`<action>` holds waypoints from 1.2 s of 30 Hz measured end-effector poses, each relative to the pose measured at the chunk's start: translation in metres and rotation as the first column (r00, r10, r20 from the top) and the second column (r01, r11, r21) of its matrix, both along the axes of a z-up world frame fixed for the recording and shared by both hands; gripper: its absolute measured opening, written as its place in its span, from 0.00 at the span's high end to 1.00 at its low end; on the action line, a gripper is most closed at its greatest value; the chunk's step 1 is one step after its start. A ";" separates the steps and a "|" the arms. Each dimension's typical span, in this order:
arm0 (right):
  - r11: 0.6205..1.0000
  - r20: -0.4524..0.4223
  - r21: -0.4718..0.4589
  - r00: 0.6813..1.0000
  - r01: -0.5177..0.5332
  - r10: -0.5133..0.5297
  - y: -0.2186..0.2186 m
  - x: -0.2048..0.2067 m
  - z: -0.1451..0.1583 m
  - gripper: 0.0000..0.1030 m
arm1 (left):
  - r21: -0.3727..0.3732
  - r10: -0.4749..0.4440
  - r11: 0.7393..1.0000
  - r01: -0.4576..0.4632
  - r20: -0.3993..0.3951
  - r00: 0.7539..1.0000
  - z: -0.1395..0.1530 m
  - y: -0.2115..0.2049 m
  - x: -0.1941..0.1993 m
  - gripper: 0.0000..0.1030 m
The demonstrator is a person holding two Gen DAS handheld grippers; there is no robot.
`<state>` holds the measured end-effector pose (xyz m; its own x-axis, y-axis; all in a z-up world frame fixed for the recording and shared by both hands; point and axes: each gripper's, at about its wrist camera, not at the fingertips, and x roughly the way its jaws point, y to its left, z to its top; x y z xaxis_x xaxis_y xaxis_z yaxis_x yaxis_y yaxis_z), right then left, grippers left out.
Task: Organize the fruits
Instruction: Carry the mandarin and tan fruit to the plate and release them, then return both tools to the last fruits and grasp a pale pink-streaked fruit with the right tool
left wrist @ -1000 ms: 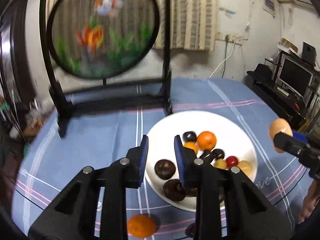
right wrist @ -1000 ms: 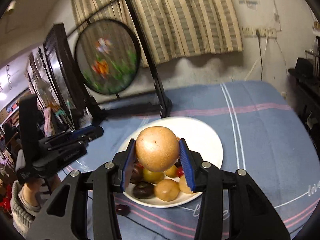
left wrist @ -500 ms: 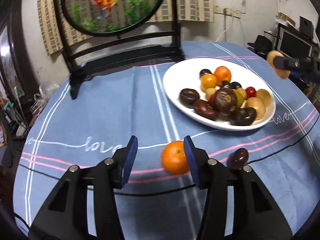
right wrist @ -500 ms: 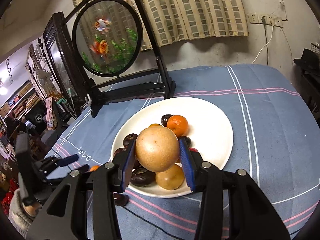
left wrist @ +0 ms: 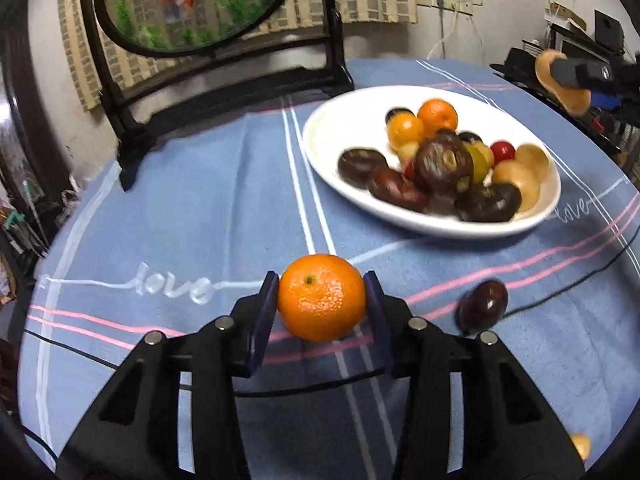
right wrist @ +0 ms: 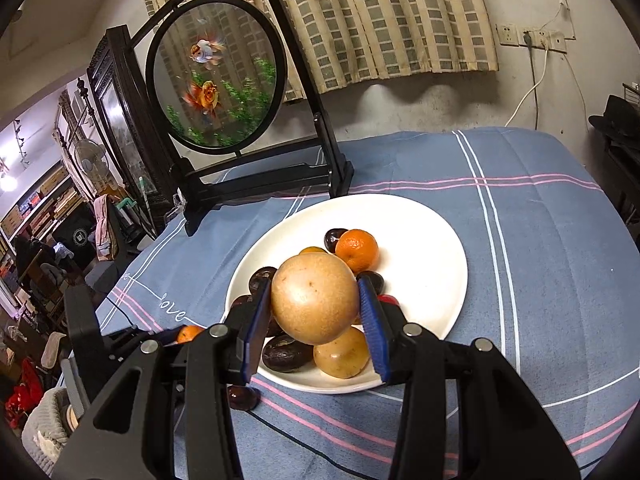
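Tangerine [left wrist: 322,297] pinched in left tool [left wrist: 321,305]; right tool [right wrist: 316,307] clamps tan pear [right wrist: 315,297] above heaped plate [right wrist: 436,240]: dropped fruit may roll off pile.

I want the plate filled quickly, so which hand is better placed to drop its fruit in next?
Right. The right gripper holds the tan fruit over the white plate; the left gripper, around the orange, is low over the tablecloth, short of the plate.

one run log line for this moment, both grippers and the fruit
left gripper: shut on orange | right gripper: shut on tan fruit above plate | dark fruit loose on tablecloth
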<state>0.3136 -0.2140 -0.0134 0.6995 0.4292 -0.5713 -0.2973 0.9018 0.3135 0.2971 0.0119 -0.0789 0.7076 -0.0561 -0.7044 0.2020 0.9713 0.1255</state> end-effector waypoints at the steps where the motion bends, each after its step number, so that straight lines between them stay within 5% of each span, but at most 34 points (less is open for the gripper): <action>1: 1.000 0.003 0.000 1.000 0.002 -0.002 -0.001 0.000 0.001 0.57 | -0.008 0.003 1.000 -0.002 0.012 1.000 0.009 -0.001 0.003 0.58; 7: 0.999 0.039 -0.009 0.999 0.032 -0.031 -0.009 0.003 0.012 0.57 | -0.047 0.005 0.999 0.001 0.143 0.990 0.085 -0.024 0.038 0.58; 10: 0.999 0.057 -0.015 0.997 0.047 -0.046 -0.012 0.012 0.016 0.58 | -0.064 -0.003 0.998 0.014 0.157 0.988 0.099 -0.039 0.061 0.58; 21: 0.992 -0.026 -0.084 0.995 0.089 -0.092 -0.014 0.081 -0.034 0.58 | -0.048 0.037 0.998 -0.036 0.023 0.999 0.036 -0.058 0.139 0.57; 28: 0.986 -0.106 -0.150 0.990 0.078 -0.095 -0.014 0.095 -0.060 0.57 | -0.073 0.034 0.997 -0.034 -0.002 0.999 0.018 -0.057 0.144 0.57; 33: 0.981 -0.063 -0.166 0.992 0.101 -0.112 -0.013 0.091 -0.057 0.40 | -0.107 0.050 0.993 -0.051 -0.013 0.999 0.010 -0.051 0.146 0.49; 36: 0.984 -0.044 -0.145 0.993 0.099 -0.107 -0.014 0.088 -0.051 0.40 | -0.102 0.053 0.993 -0.052 0.007 0.999 0.012 -0.050 0.144 0.45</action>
